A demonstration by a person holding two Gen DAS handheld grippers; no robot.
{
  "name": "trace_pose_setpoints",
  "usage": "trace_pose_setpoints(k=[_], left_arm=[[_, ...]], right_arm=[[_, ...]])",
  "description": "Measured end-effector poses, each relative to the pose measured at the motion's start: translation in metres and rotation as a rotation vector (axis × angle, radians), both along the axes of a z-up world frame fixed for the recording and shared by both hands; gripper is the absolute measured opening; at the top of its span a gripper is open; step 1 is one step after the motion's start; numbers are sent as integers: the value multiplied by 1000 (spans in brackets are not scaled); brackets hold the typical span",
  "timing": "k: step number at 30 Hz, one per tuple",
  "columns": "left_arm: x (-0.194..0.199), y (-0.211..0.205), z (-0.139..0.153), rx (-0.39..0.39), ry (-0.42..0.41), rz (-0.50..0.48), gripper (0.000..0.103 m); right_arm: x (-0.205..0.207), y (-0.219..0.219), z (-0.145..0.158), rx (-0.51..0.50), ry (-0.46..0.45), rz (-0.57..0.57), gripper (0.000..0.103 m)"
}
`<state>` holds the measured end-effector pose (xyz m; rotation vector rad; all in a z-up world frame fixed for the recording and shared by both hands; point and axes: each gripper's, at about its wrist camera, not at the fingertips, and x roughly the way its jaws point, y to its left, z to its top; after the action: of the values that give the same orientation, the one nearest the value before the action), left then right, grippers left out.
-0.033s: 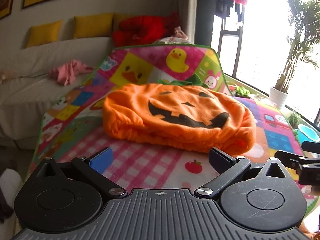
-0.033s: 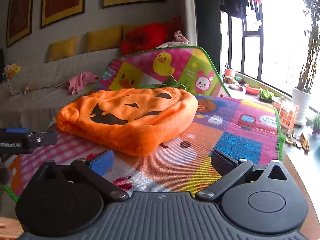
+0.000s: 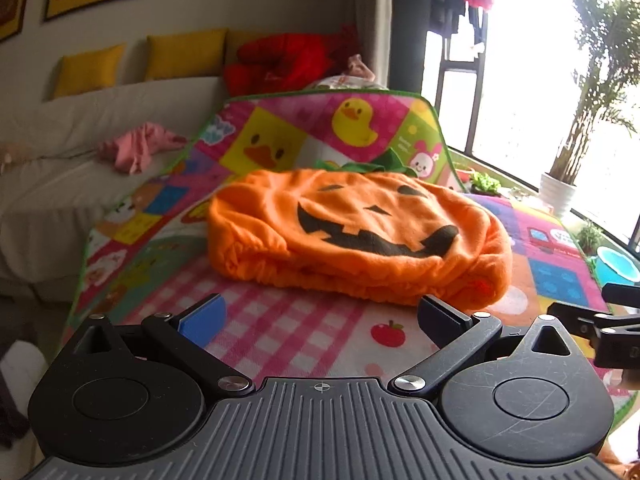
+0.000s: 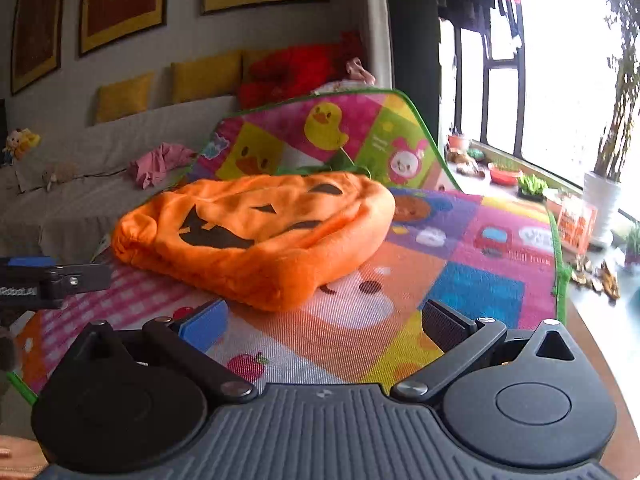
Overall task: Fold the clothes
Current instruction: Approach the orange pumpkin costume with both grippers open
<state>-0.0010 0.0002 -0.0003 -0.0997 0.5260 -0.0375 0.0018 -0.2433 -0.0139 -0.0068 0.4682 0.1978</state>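
Observation:
An orange pumpkin-face garment (image 3: pixel 360 236) (image 4: pixel 256 232) lies bunched and roughly folded on a colourful play mat (image 3: pixel 280 336) (image 4: pixel 480 288), with a green collar showing at its far edge. My left gripper (image 3: pixel 322 316) is open just short of the garment's near edge, with nothing between its fingers. My right gripper (image 4: pixel 324 320) is also open and holds nothing, near the garment's right corner. Each gripper shows at the edge of the other's view: the right gripper (image 3: pixel 600 328) and the left gripper (image 4: pixel 52 276).
Behind the mat is a grey sofa (image 3: pixel 80 160) with yellow cushions (image 3: pixel 184 54), a pink cloth (image 3: pixel 136 148) and a red bundle (image 3: pixel 280 64). Potted plants (image 4: pixel 600 196) and small items line the window ledge on the right. The mat's green edge (image 4: pixel 558 264) runs along the right.

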Motion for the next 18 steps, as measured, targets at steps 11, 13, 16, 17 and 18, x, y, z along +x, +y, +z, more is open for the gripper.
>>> trace_pose_setpoints(k=[11, 13, 16, 17, 18], left_arm=[[-2, 1, 0, 58, 22, -31, 103], [-2, 1, -2, 58, 36, -29, 103], [-2, 1, -1, 59, 40, -30, 103], [-2, 1, -1, 59, 41, -30, 103], [-2, 1, 0, 59, 43, -30, 103]], right_arm=[[-1, 6, -2, -9, 71, 11, 103], [-1, 5, -2, -5, 73, 9, 103], [-1, 3, -1, 2, 75, 5, 103], [-1, 3, -1, 4, 76, 3, 103], [-1, 2, -1, 6, 76, 2, 103]])
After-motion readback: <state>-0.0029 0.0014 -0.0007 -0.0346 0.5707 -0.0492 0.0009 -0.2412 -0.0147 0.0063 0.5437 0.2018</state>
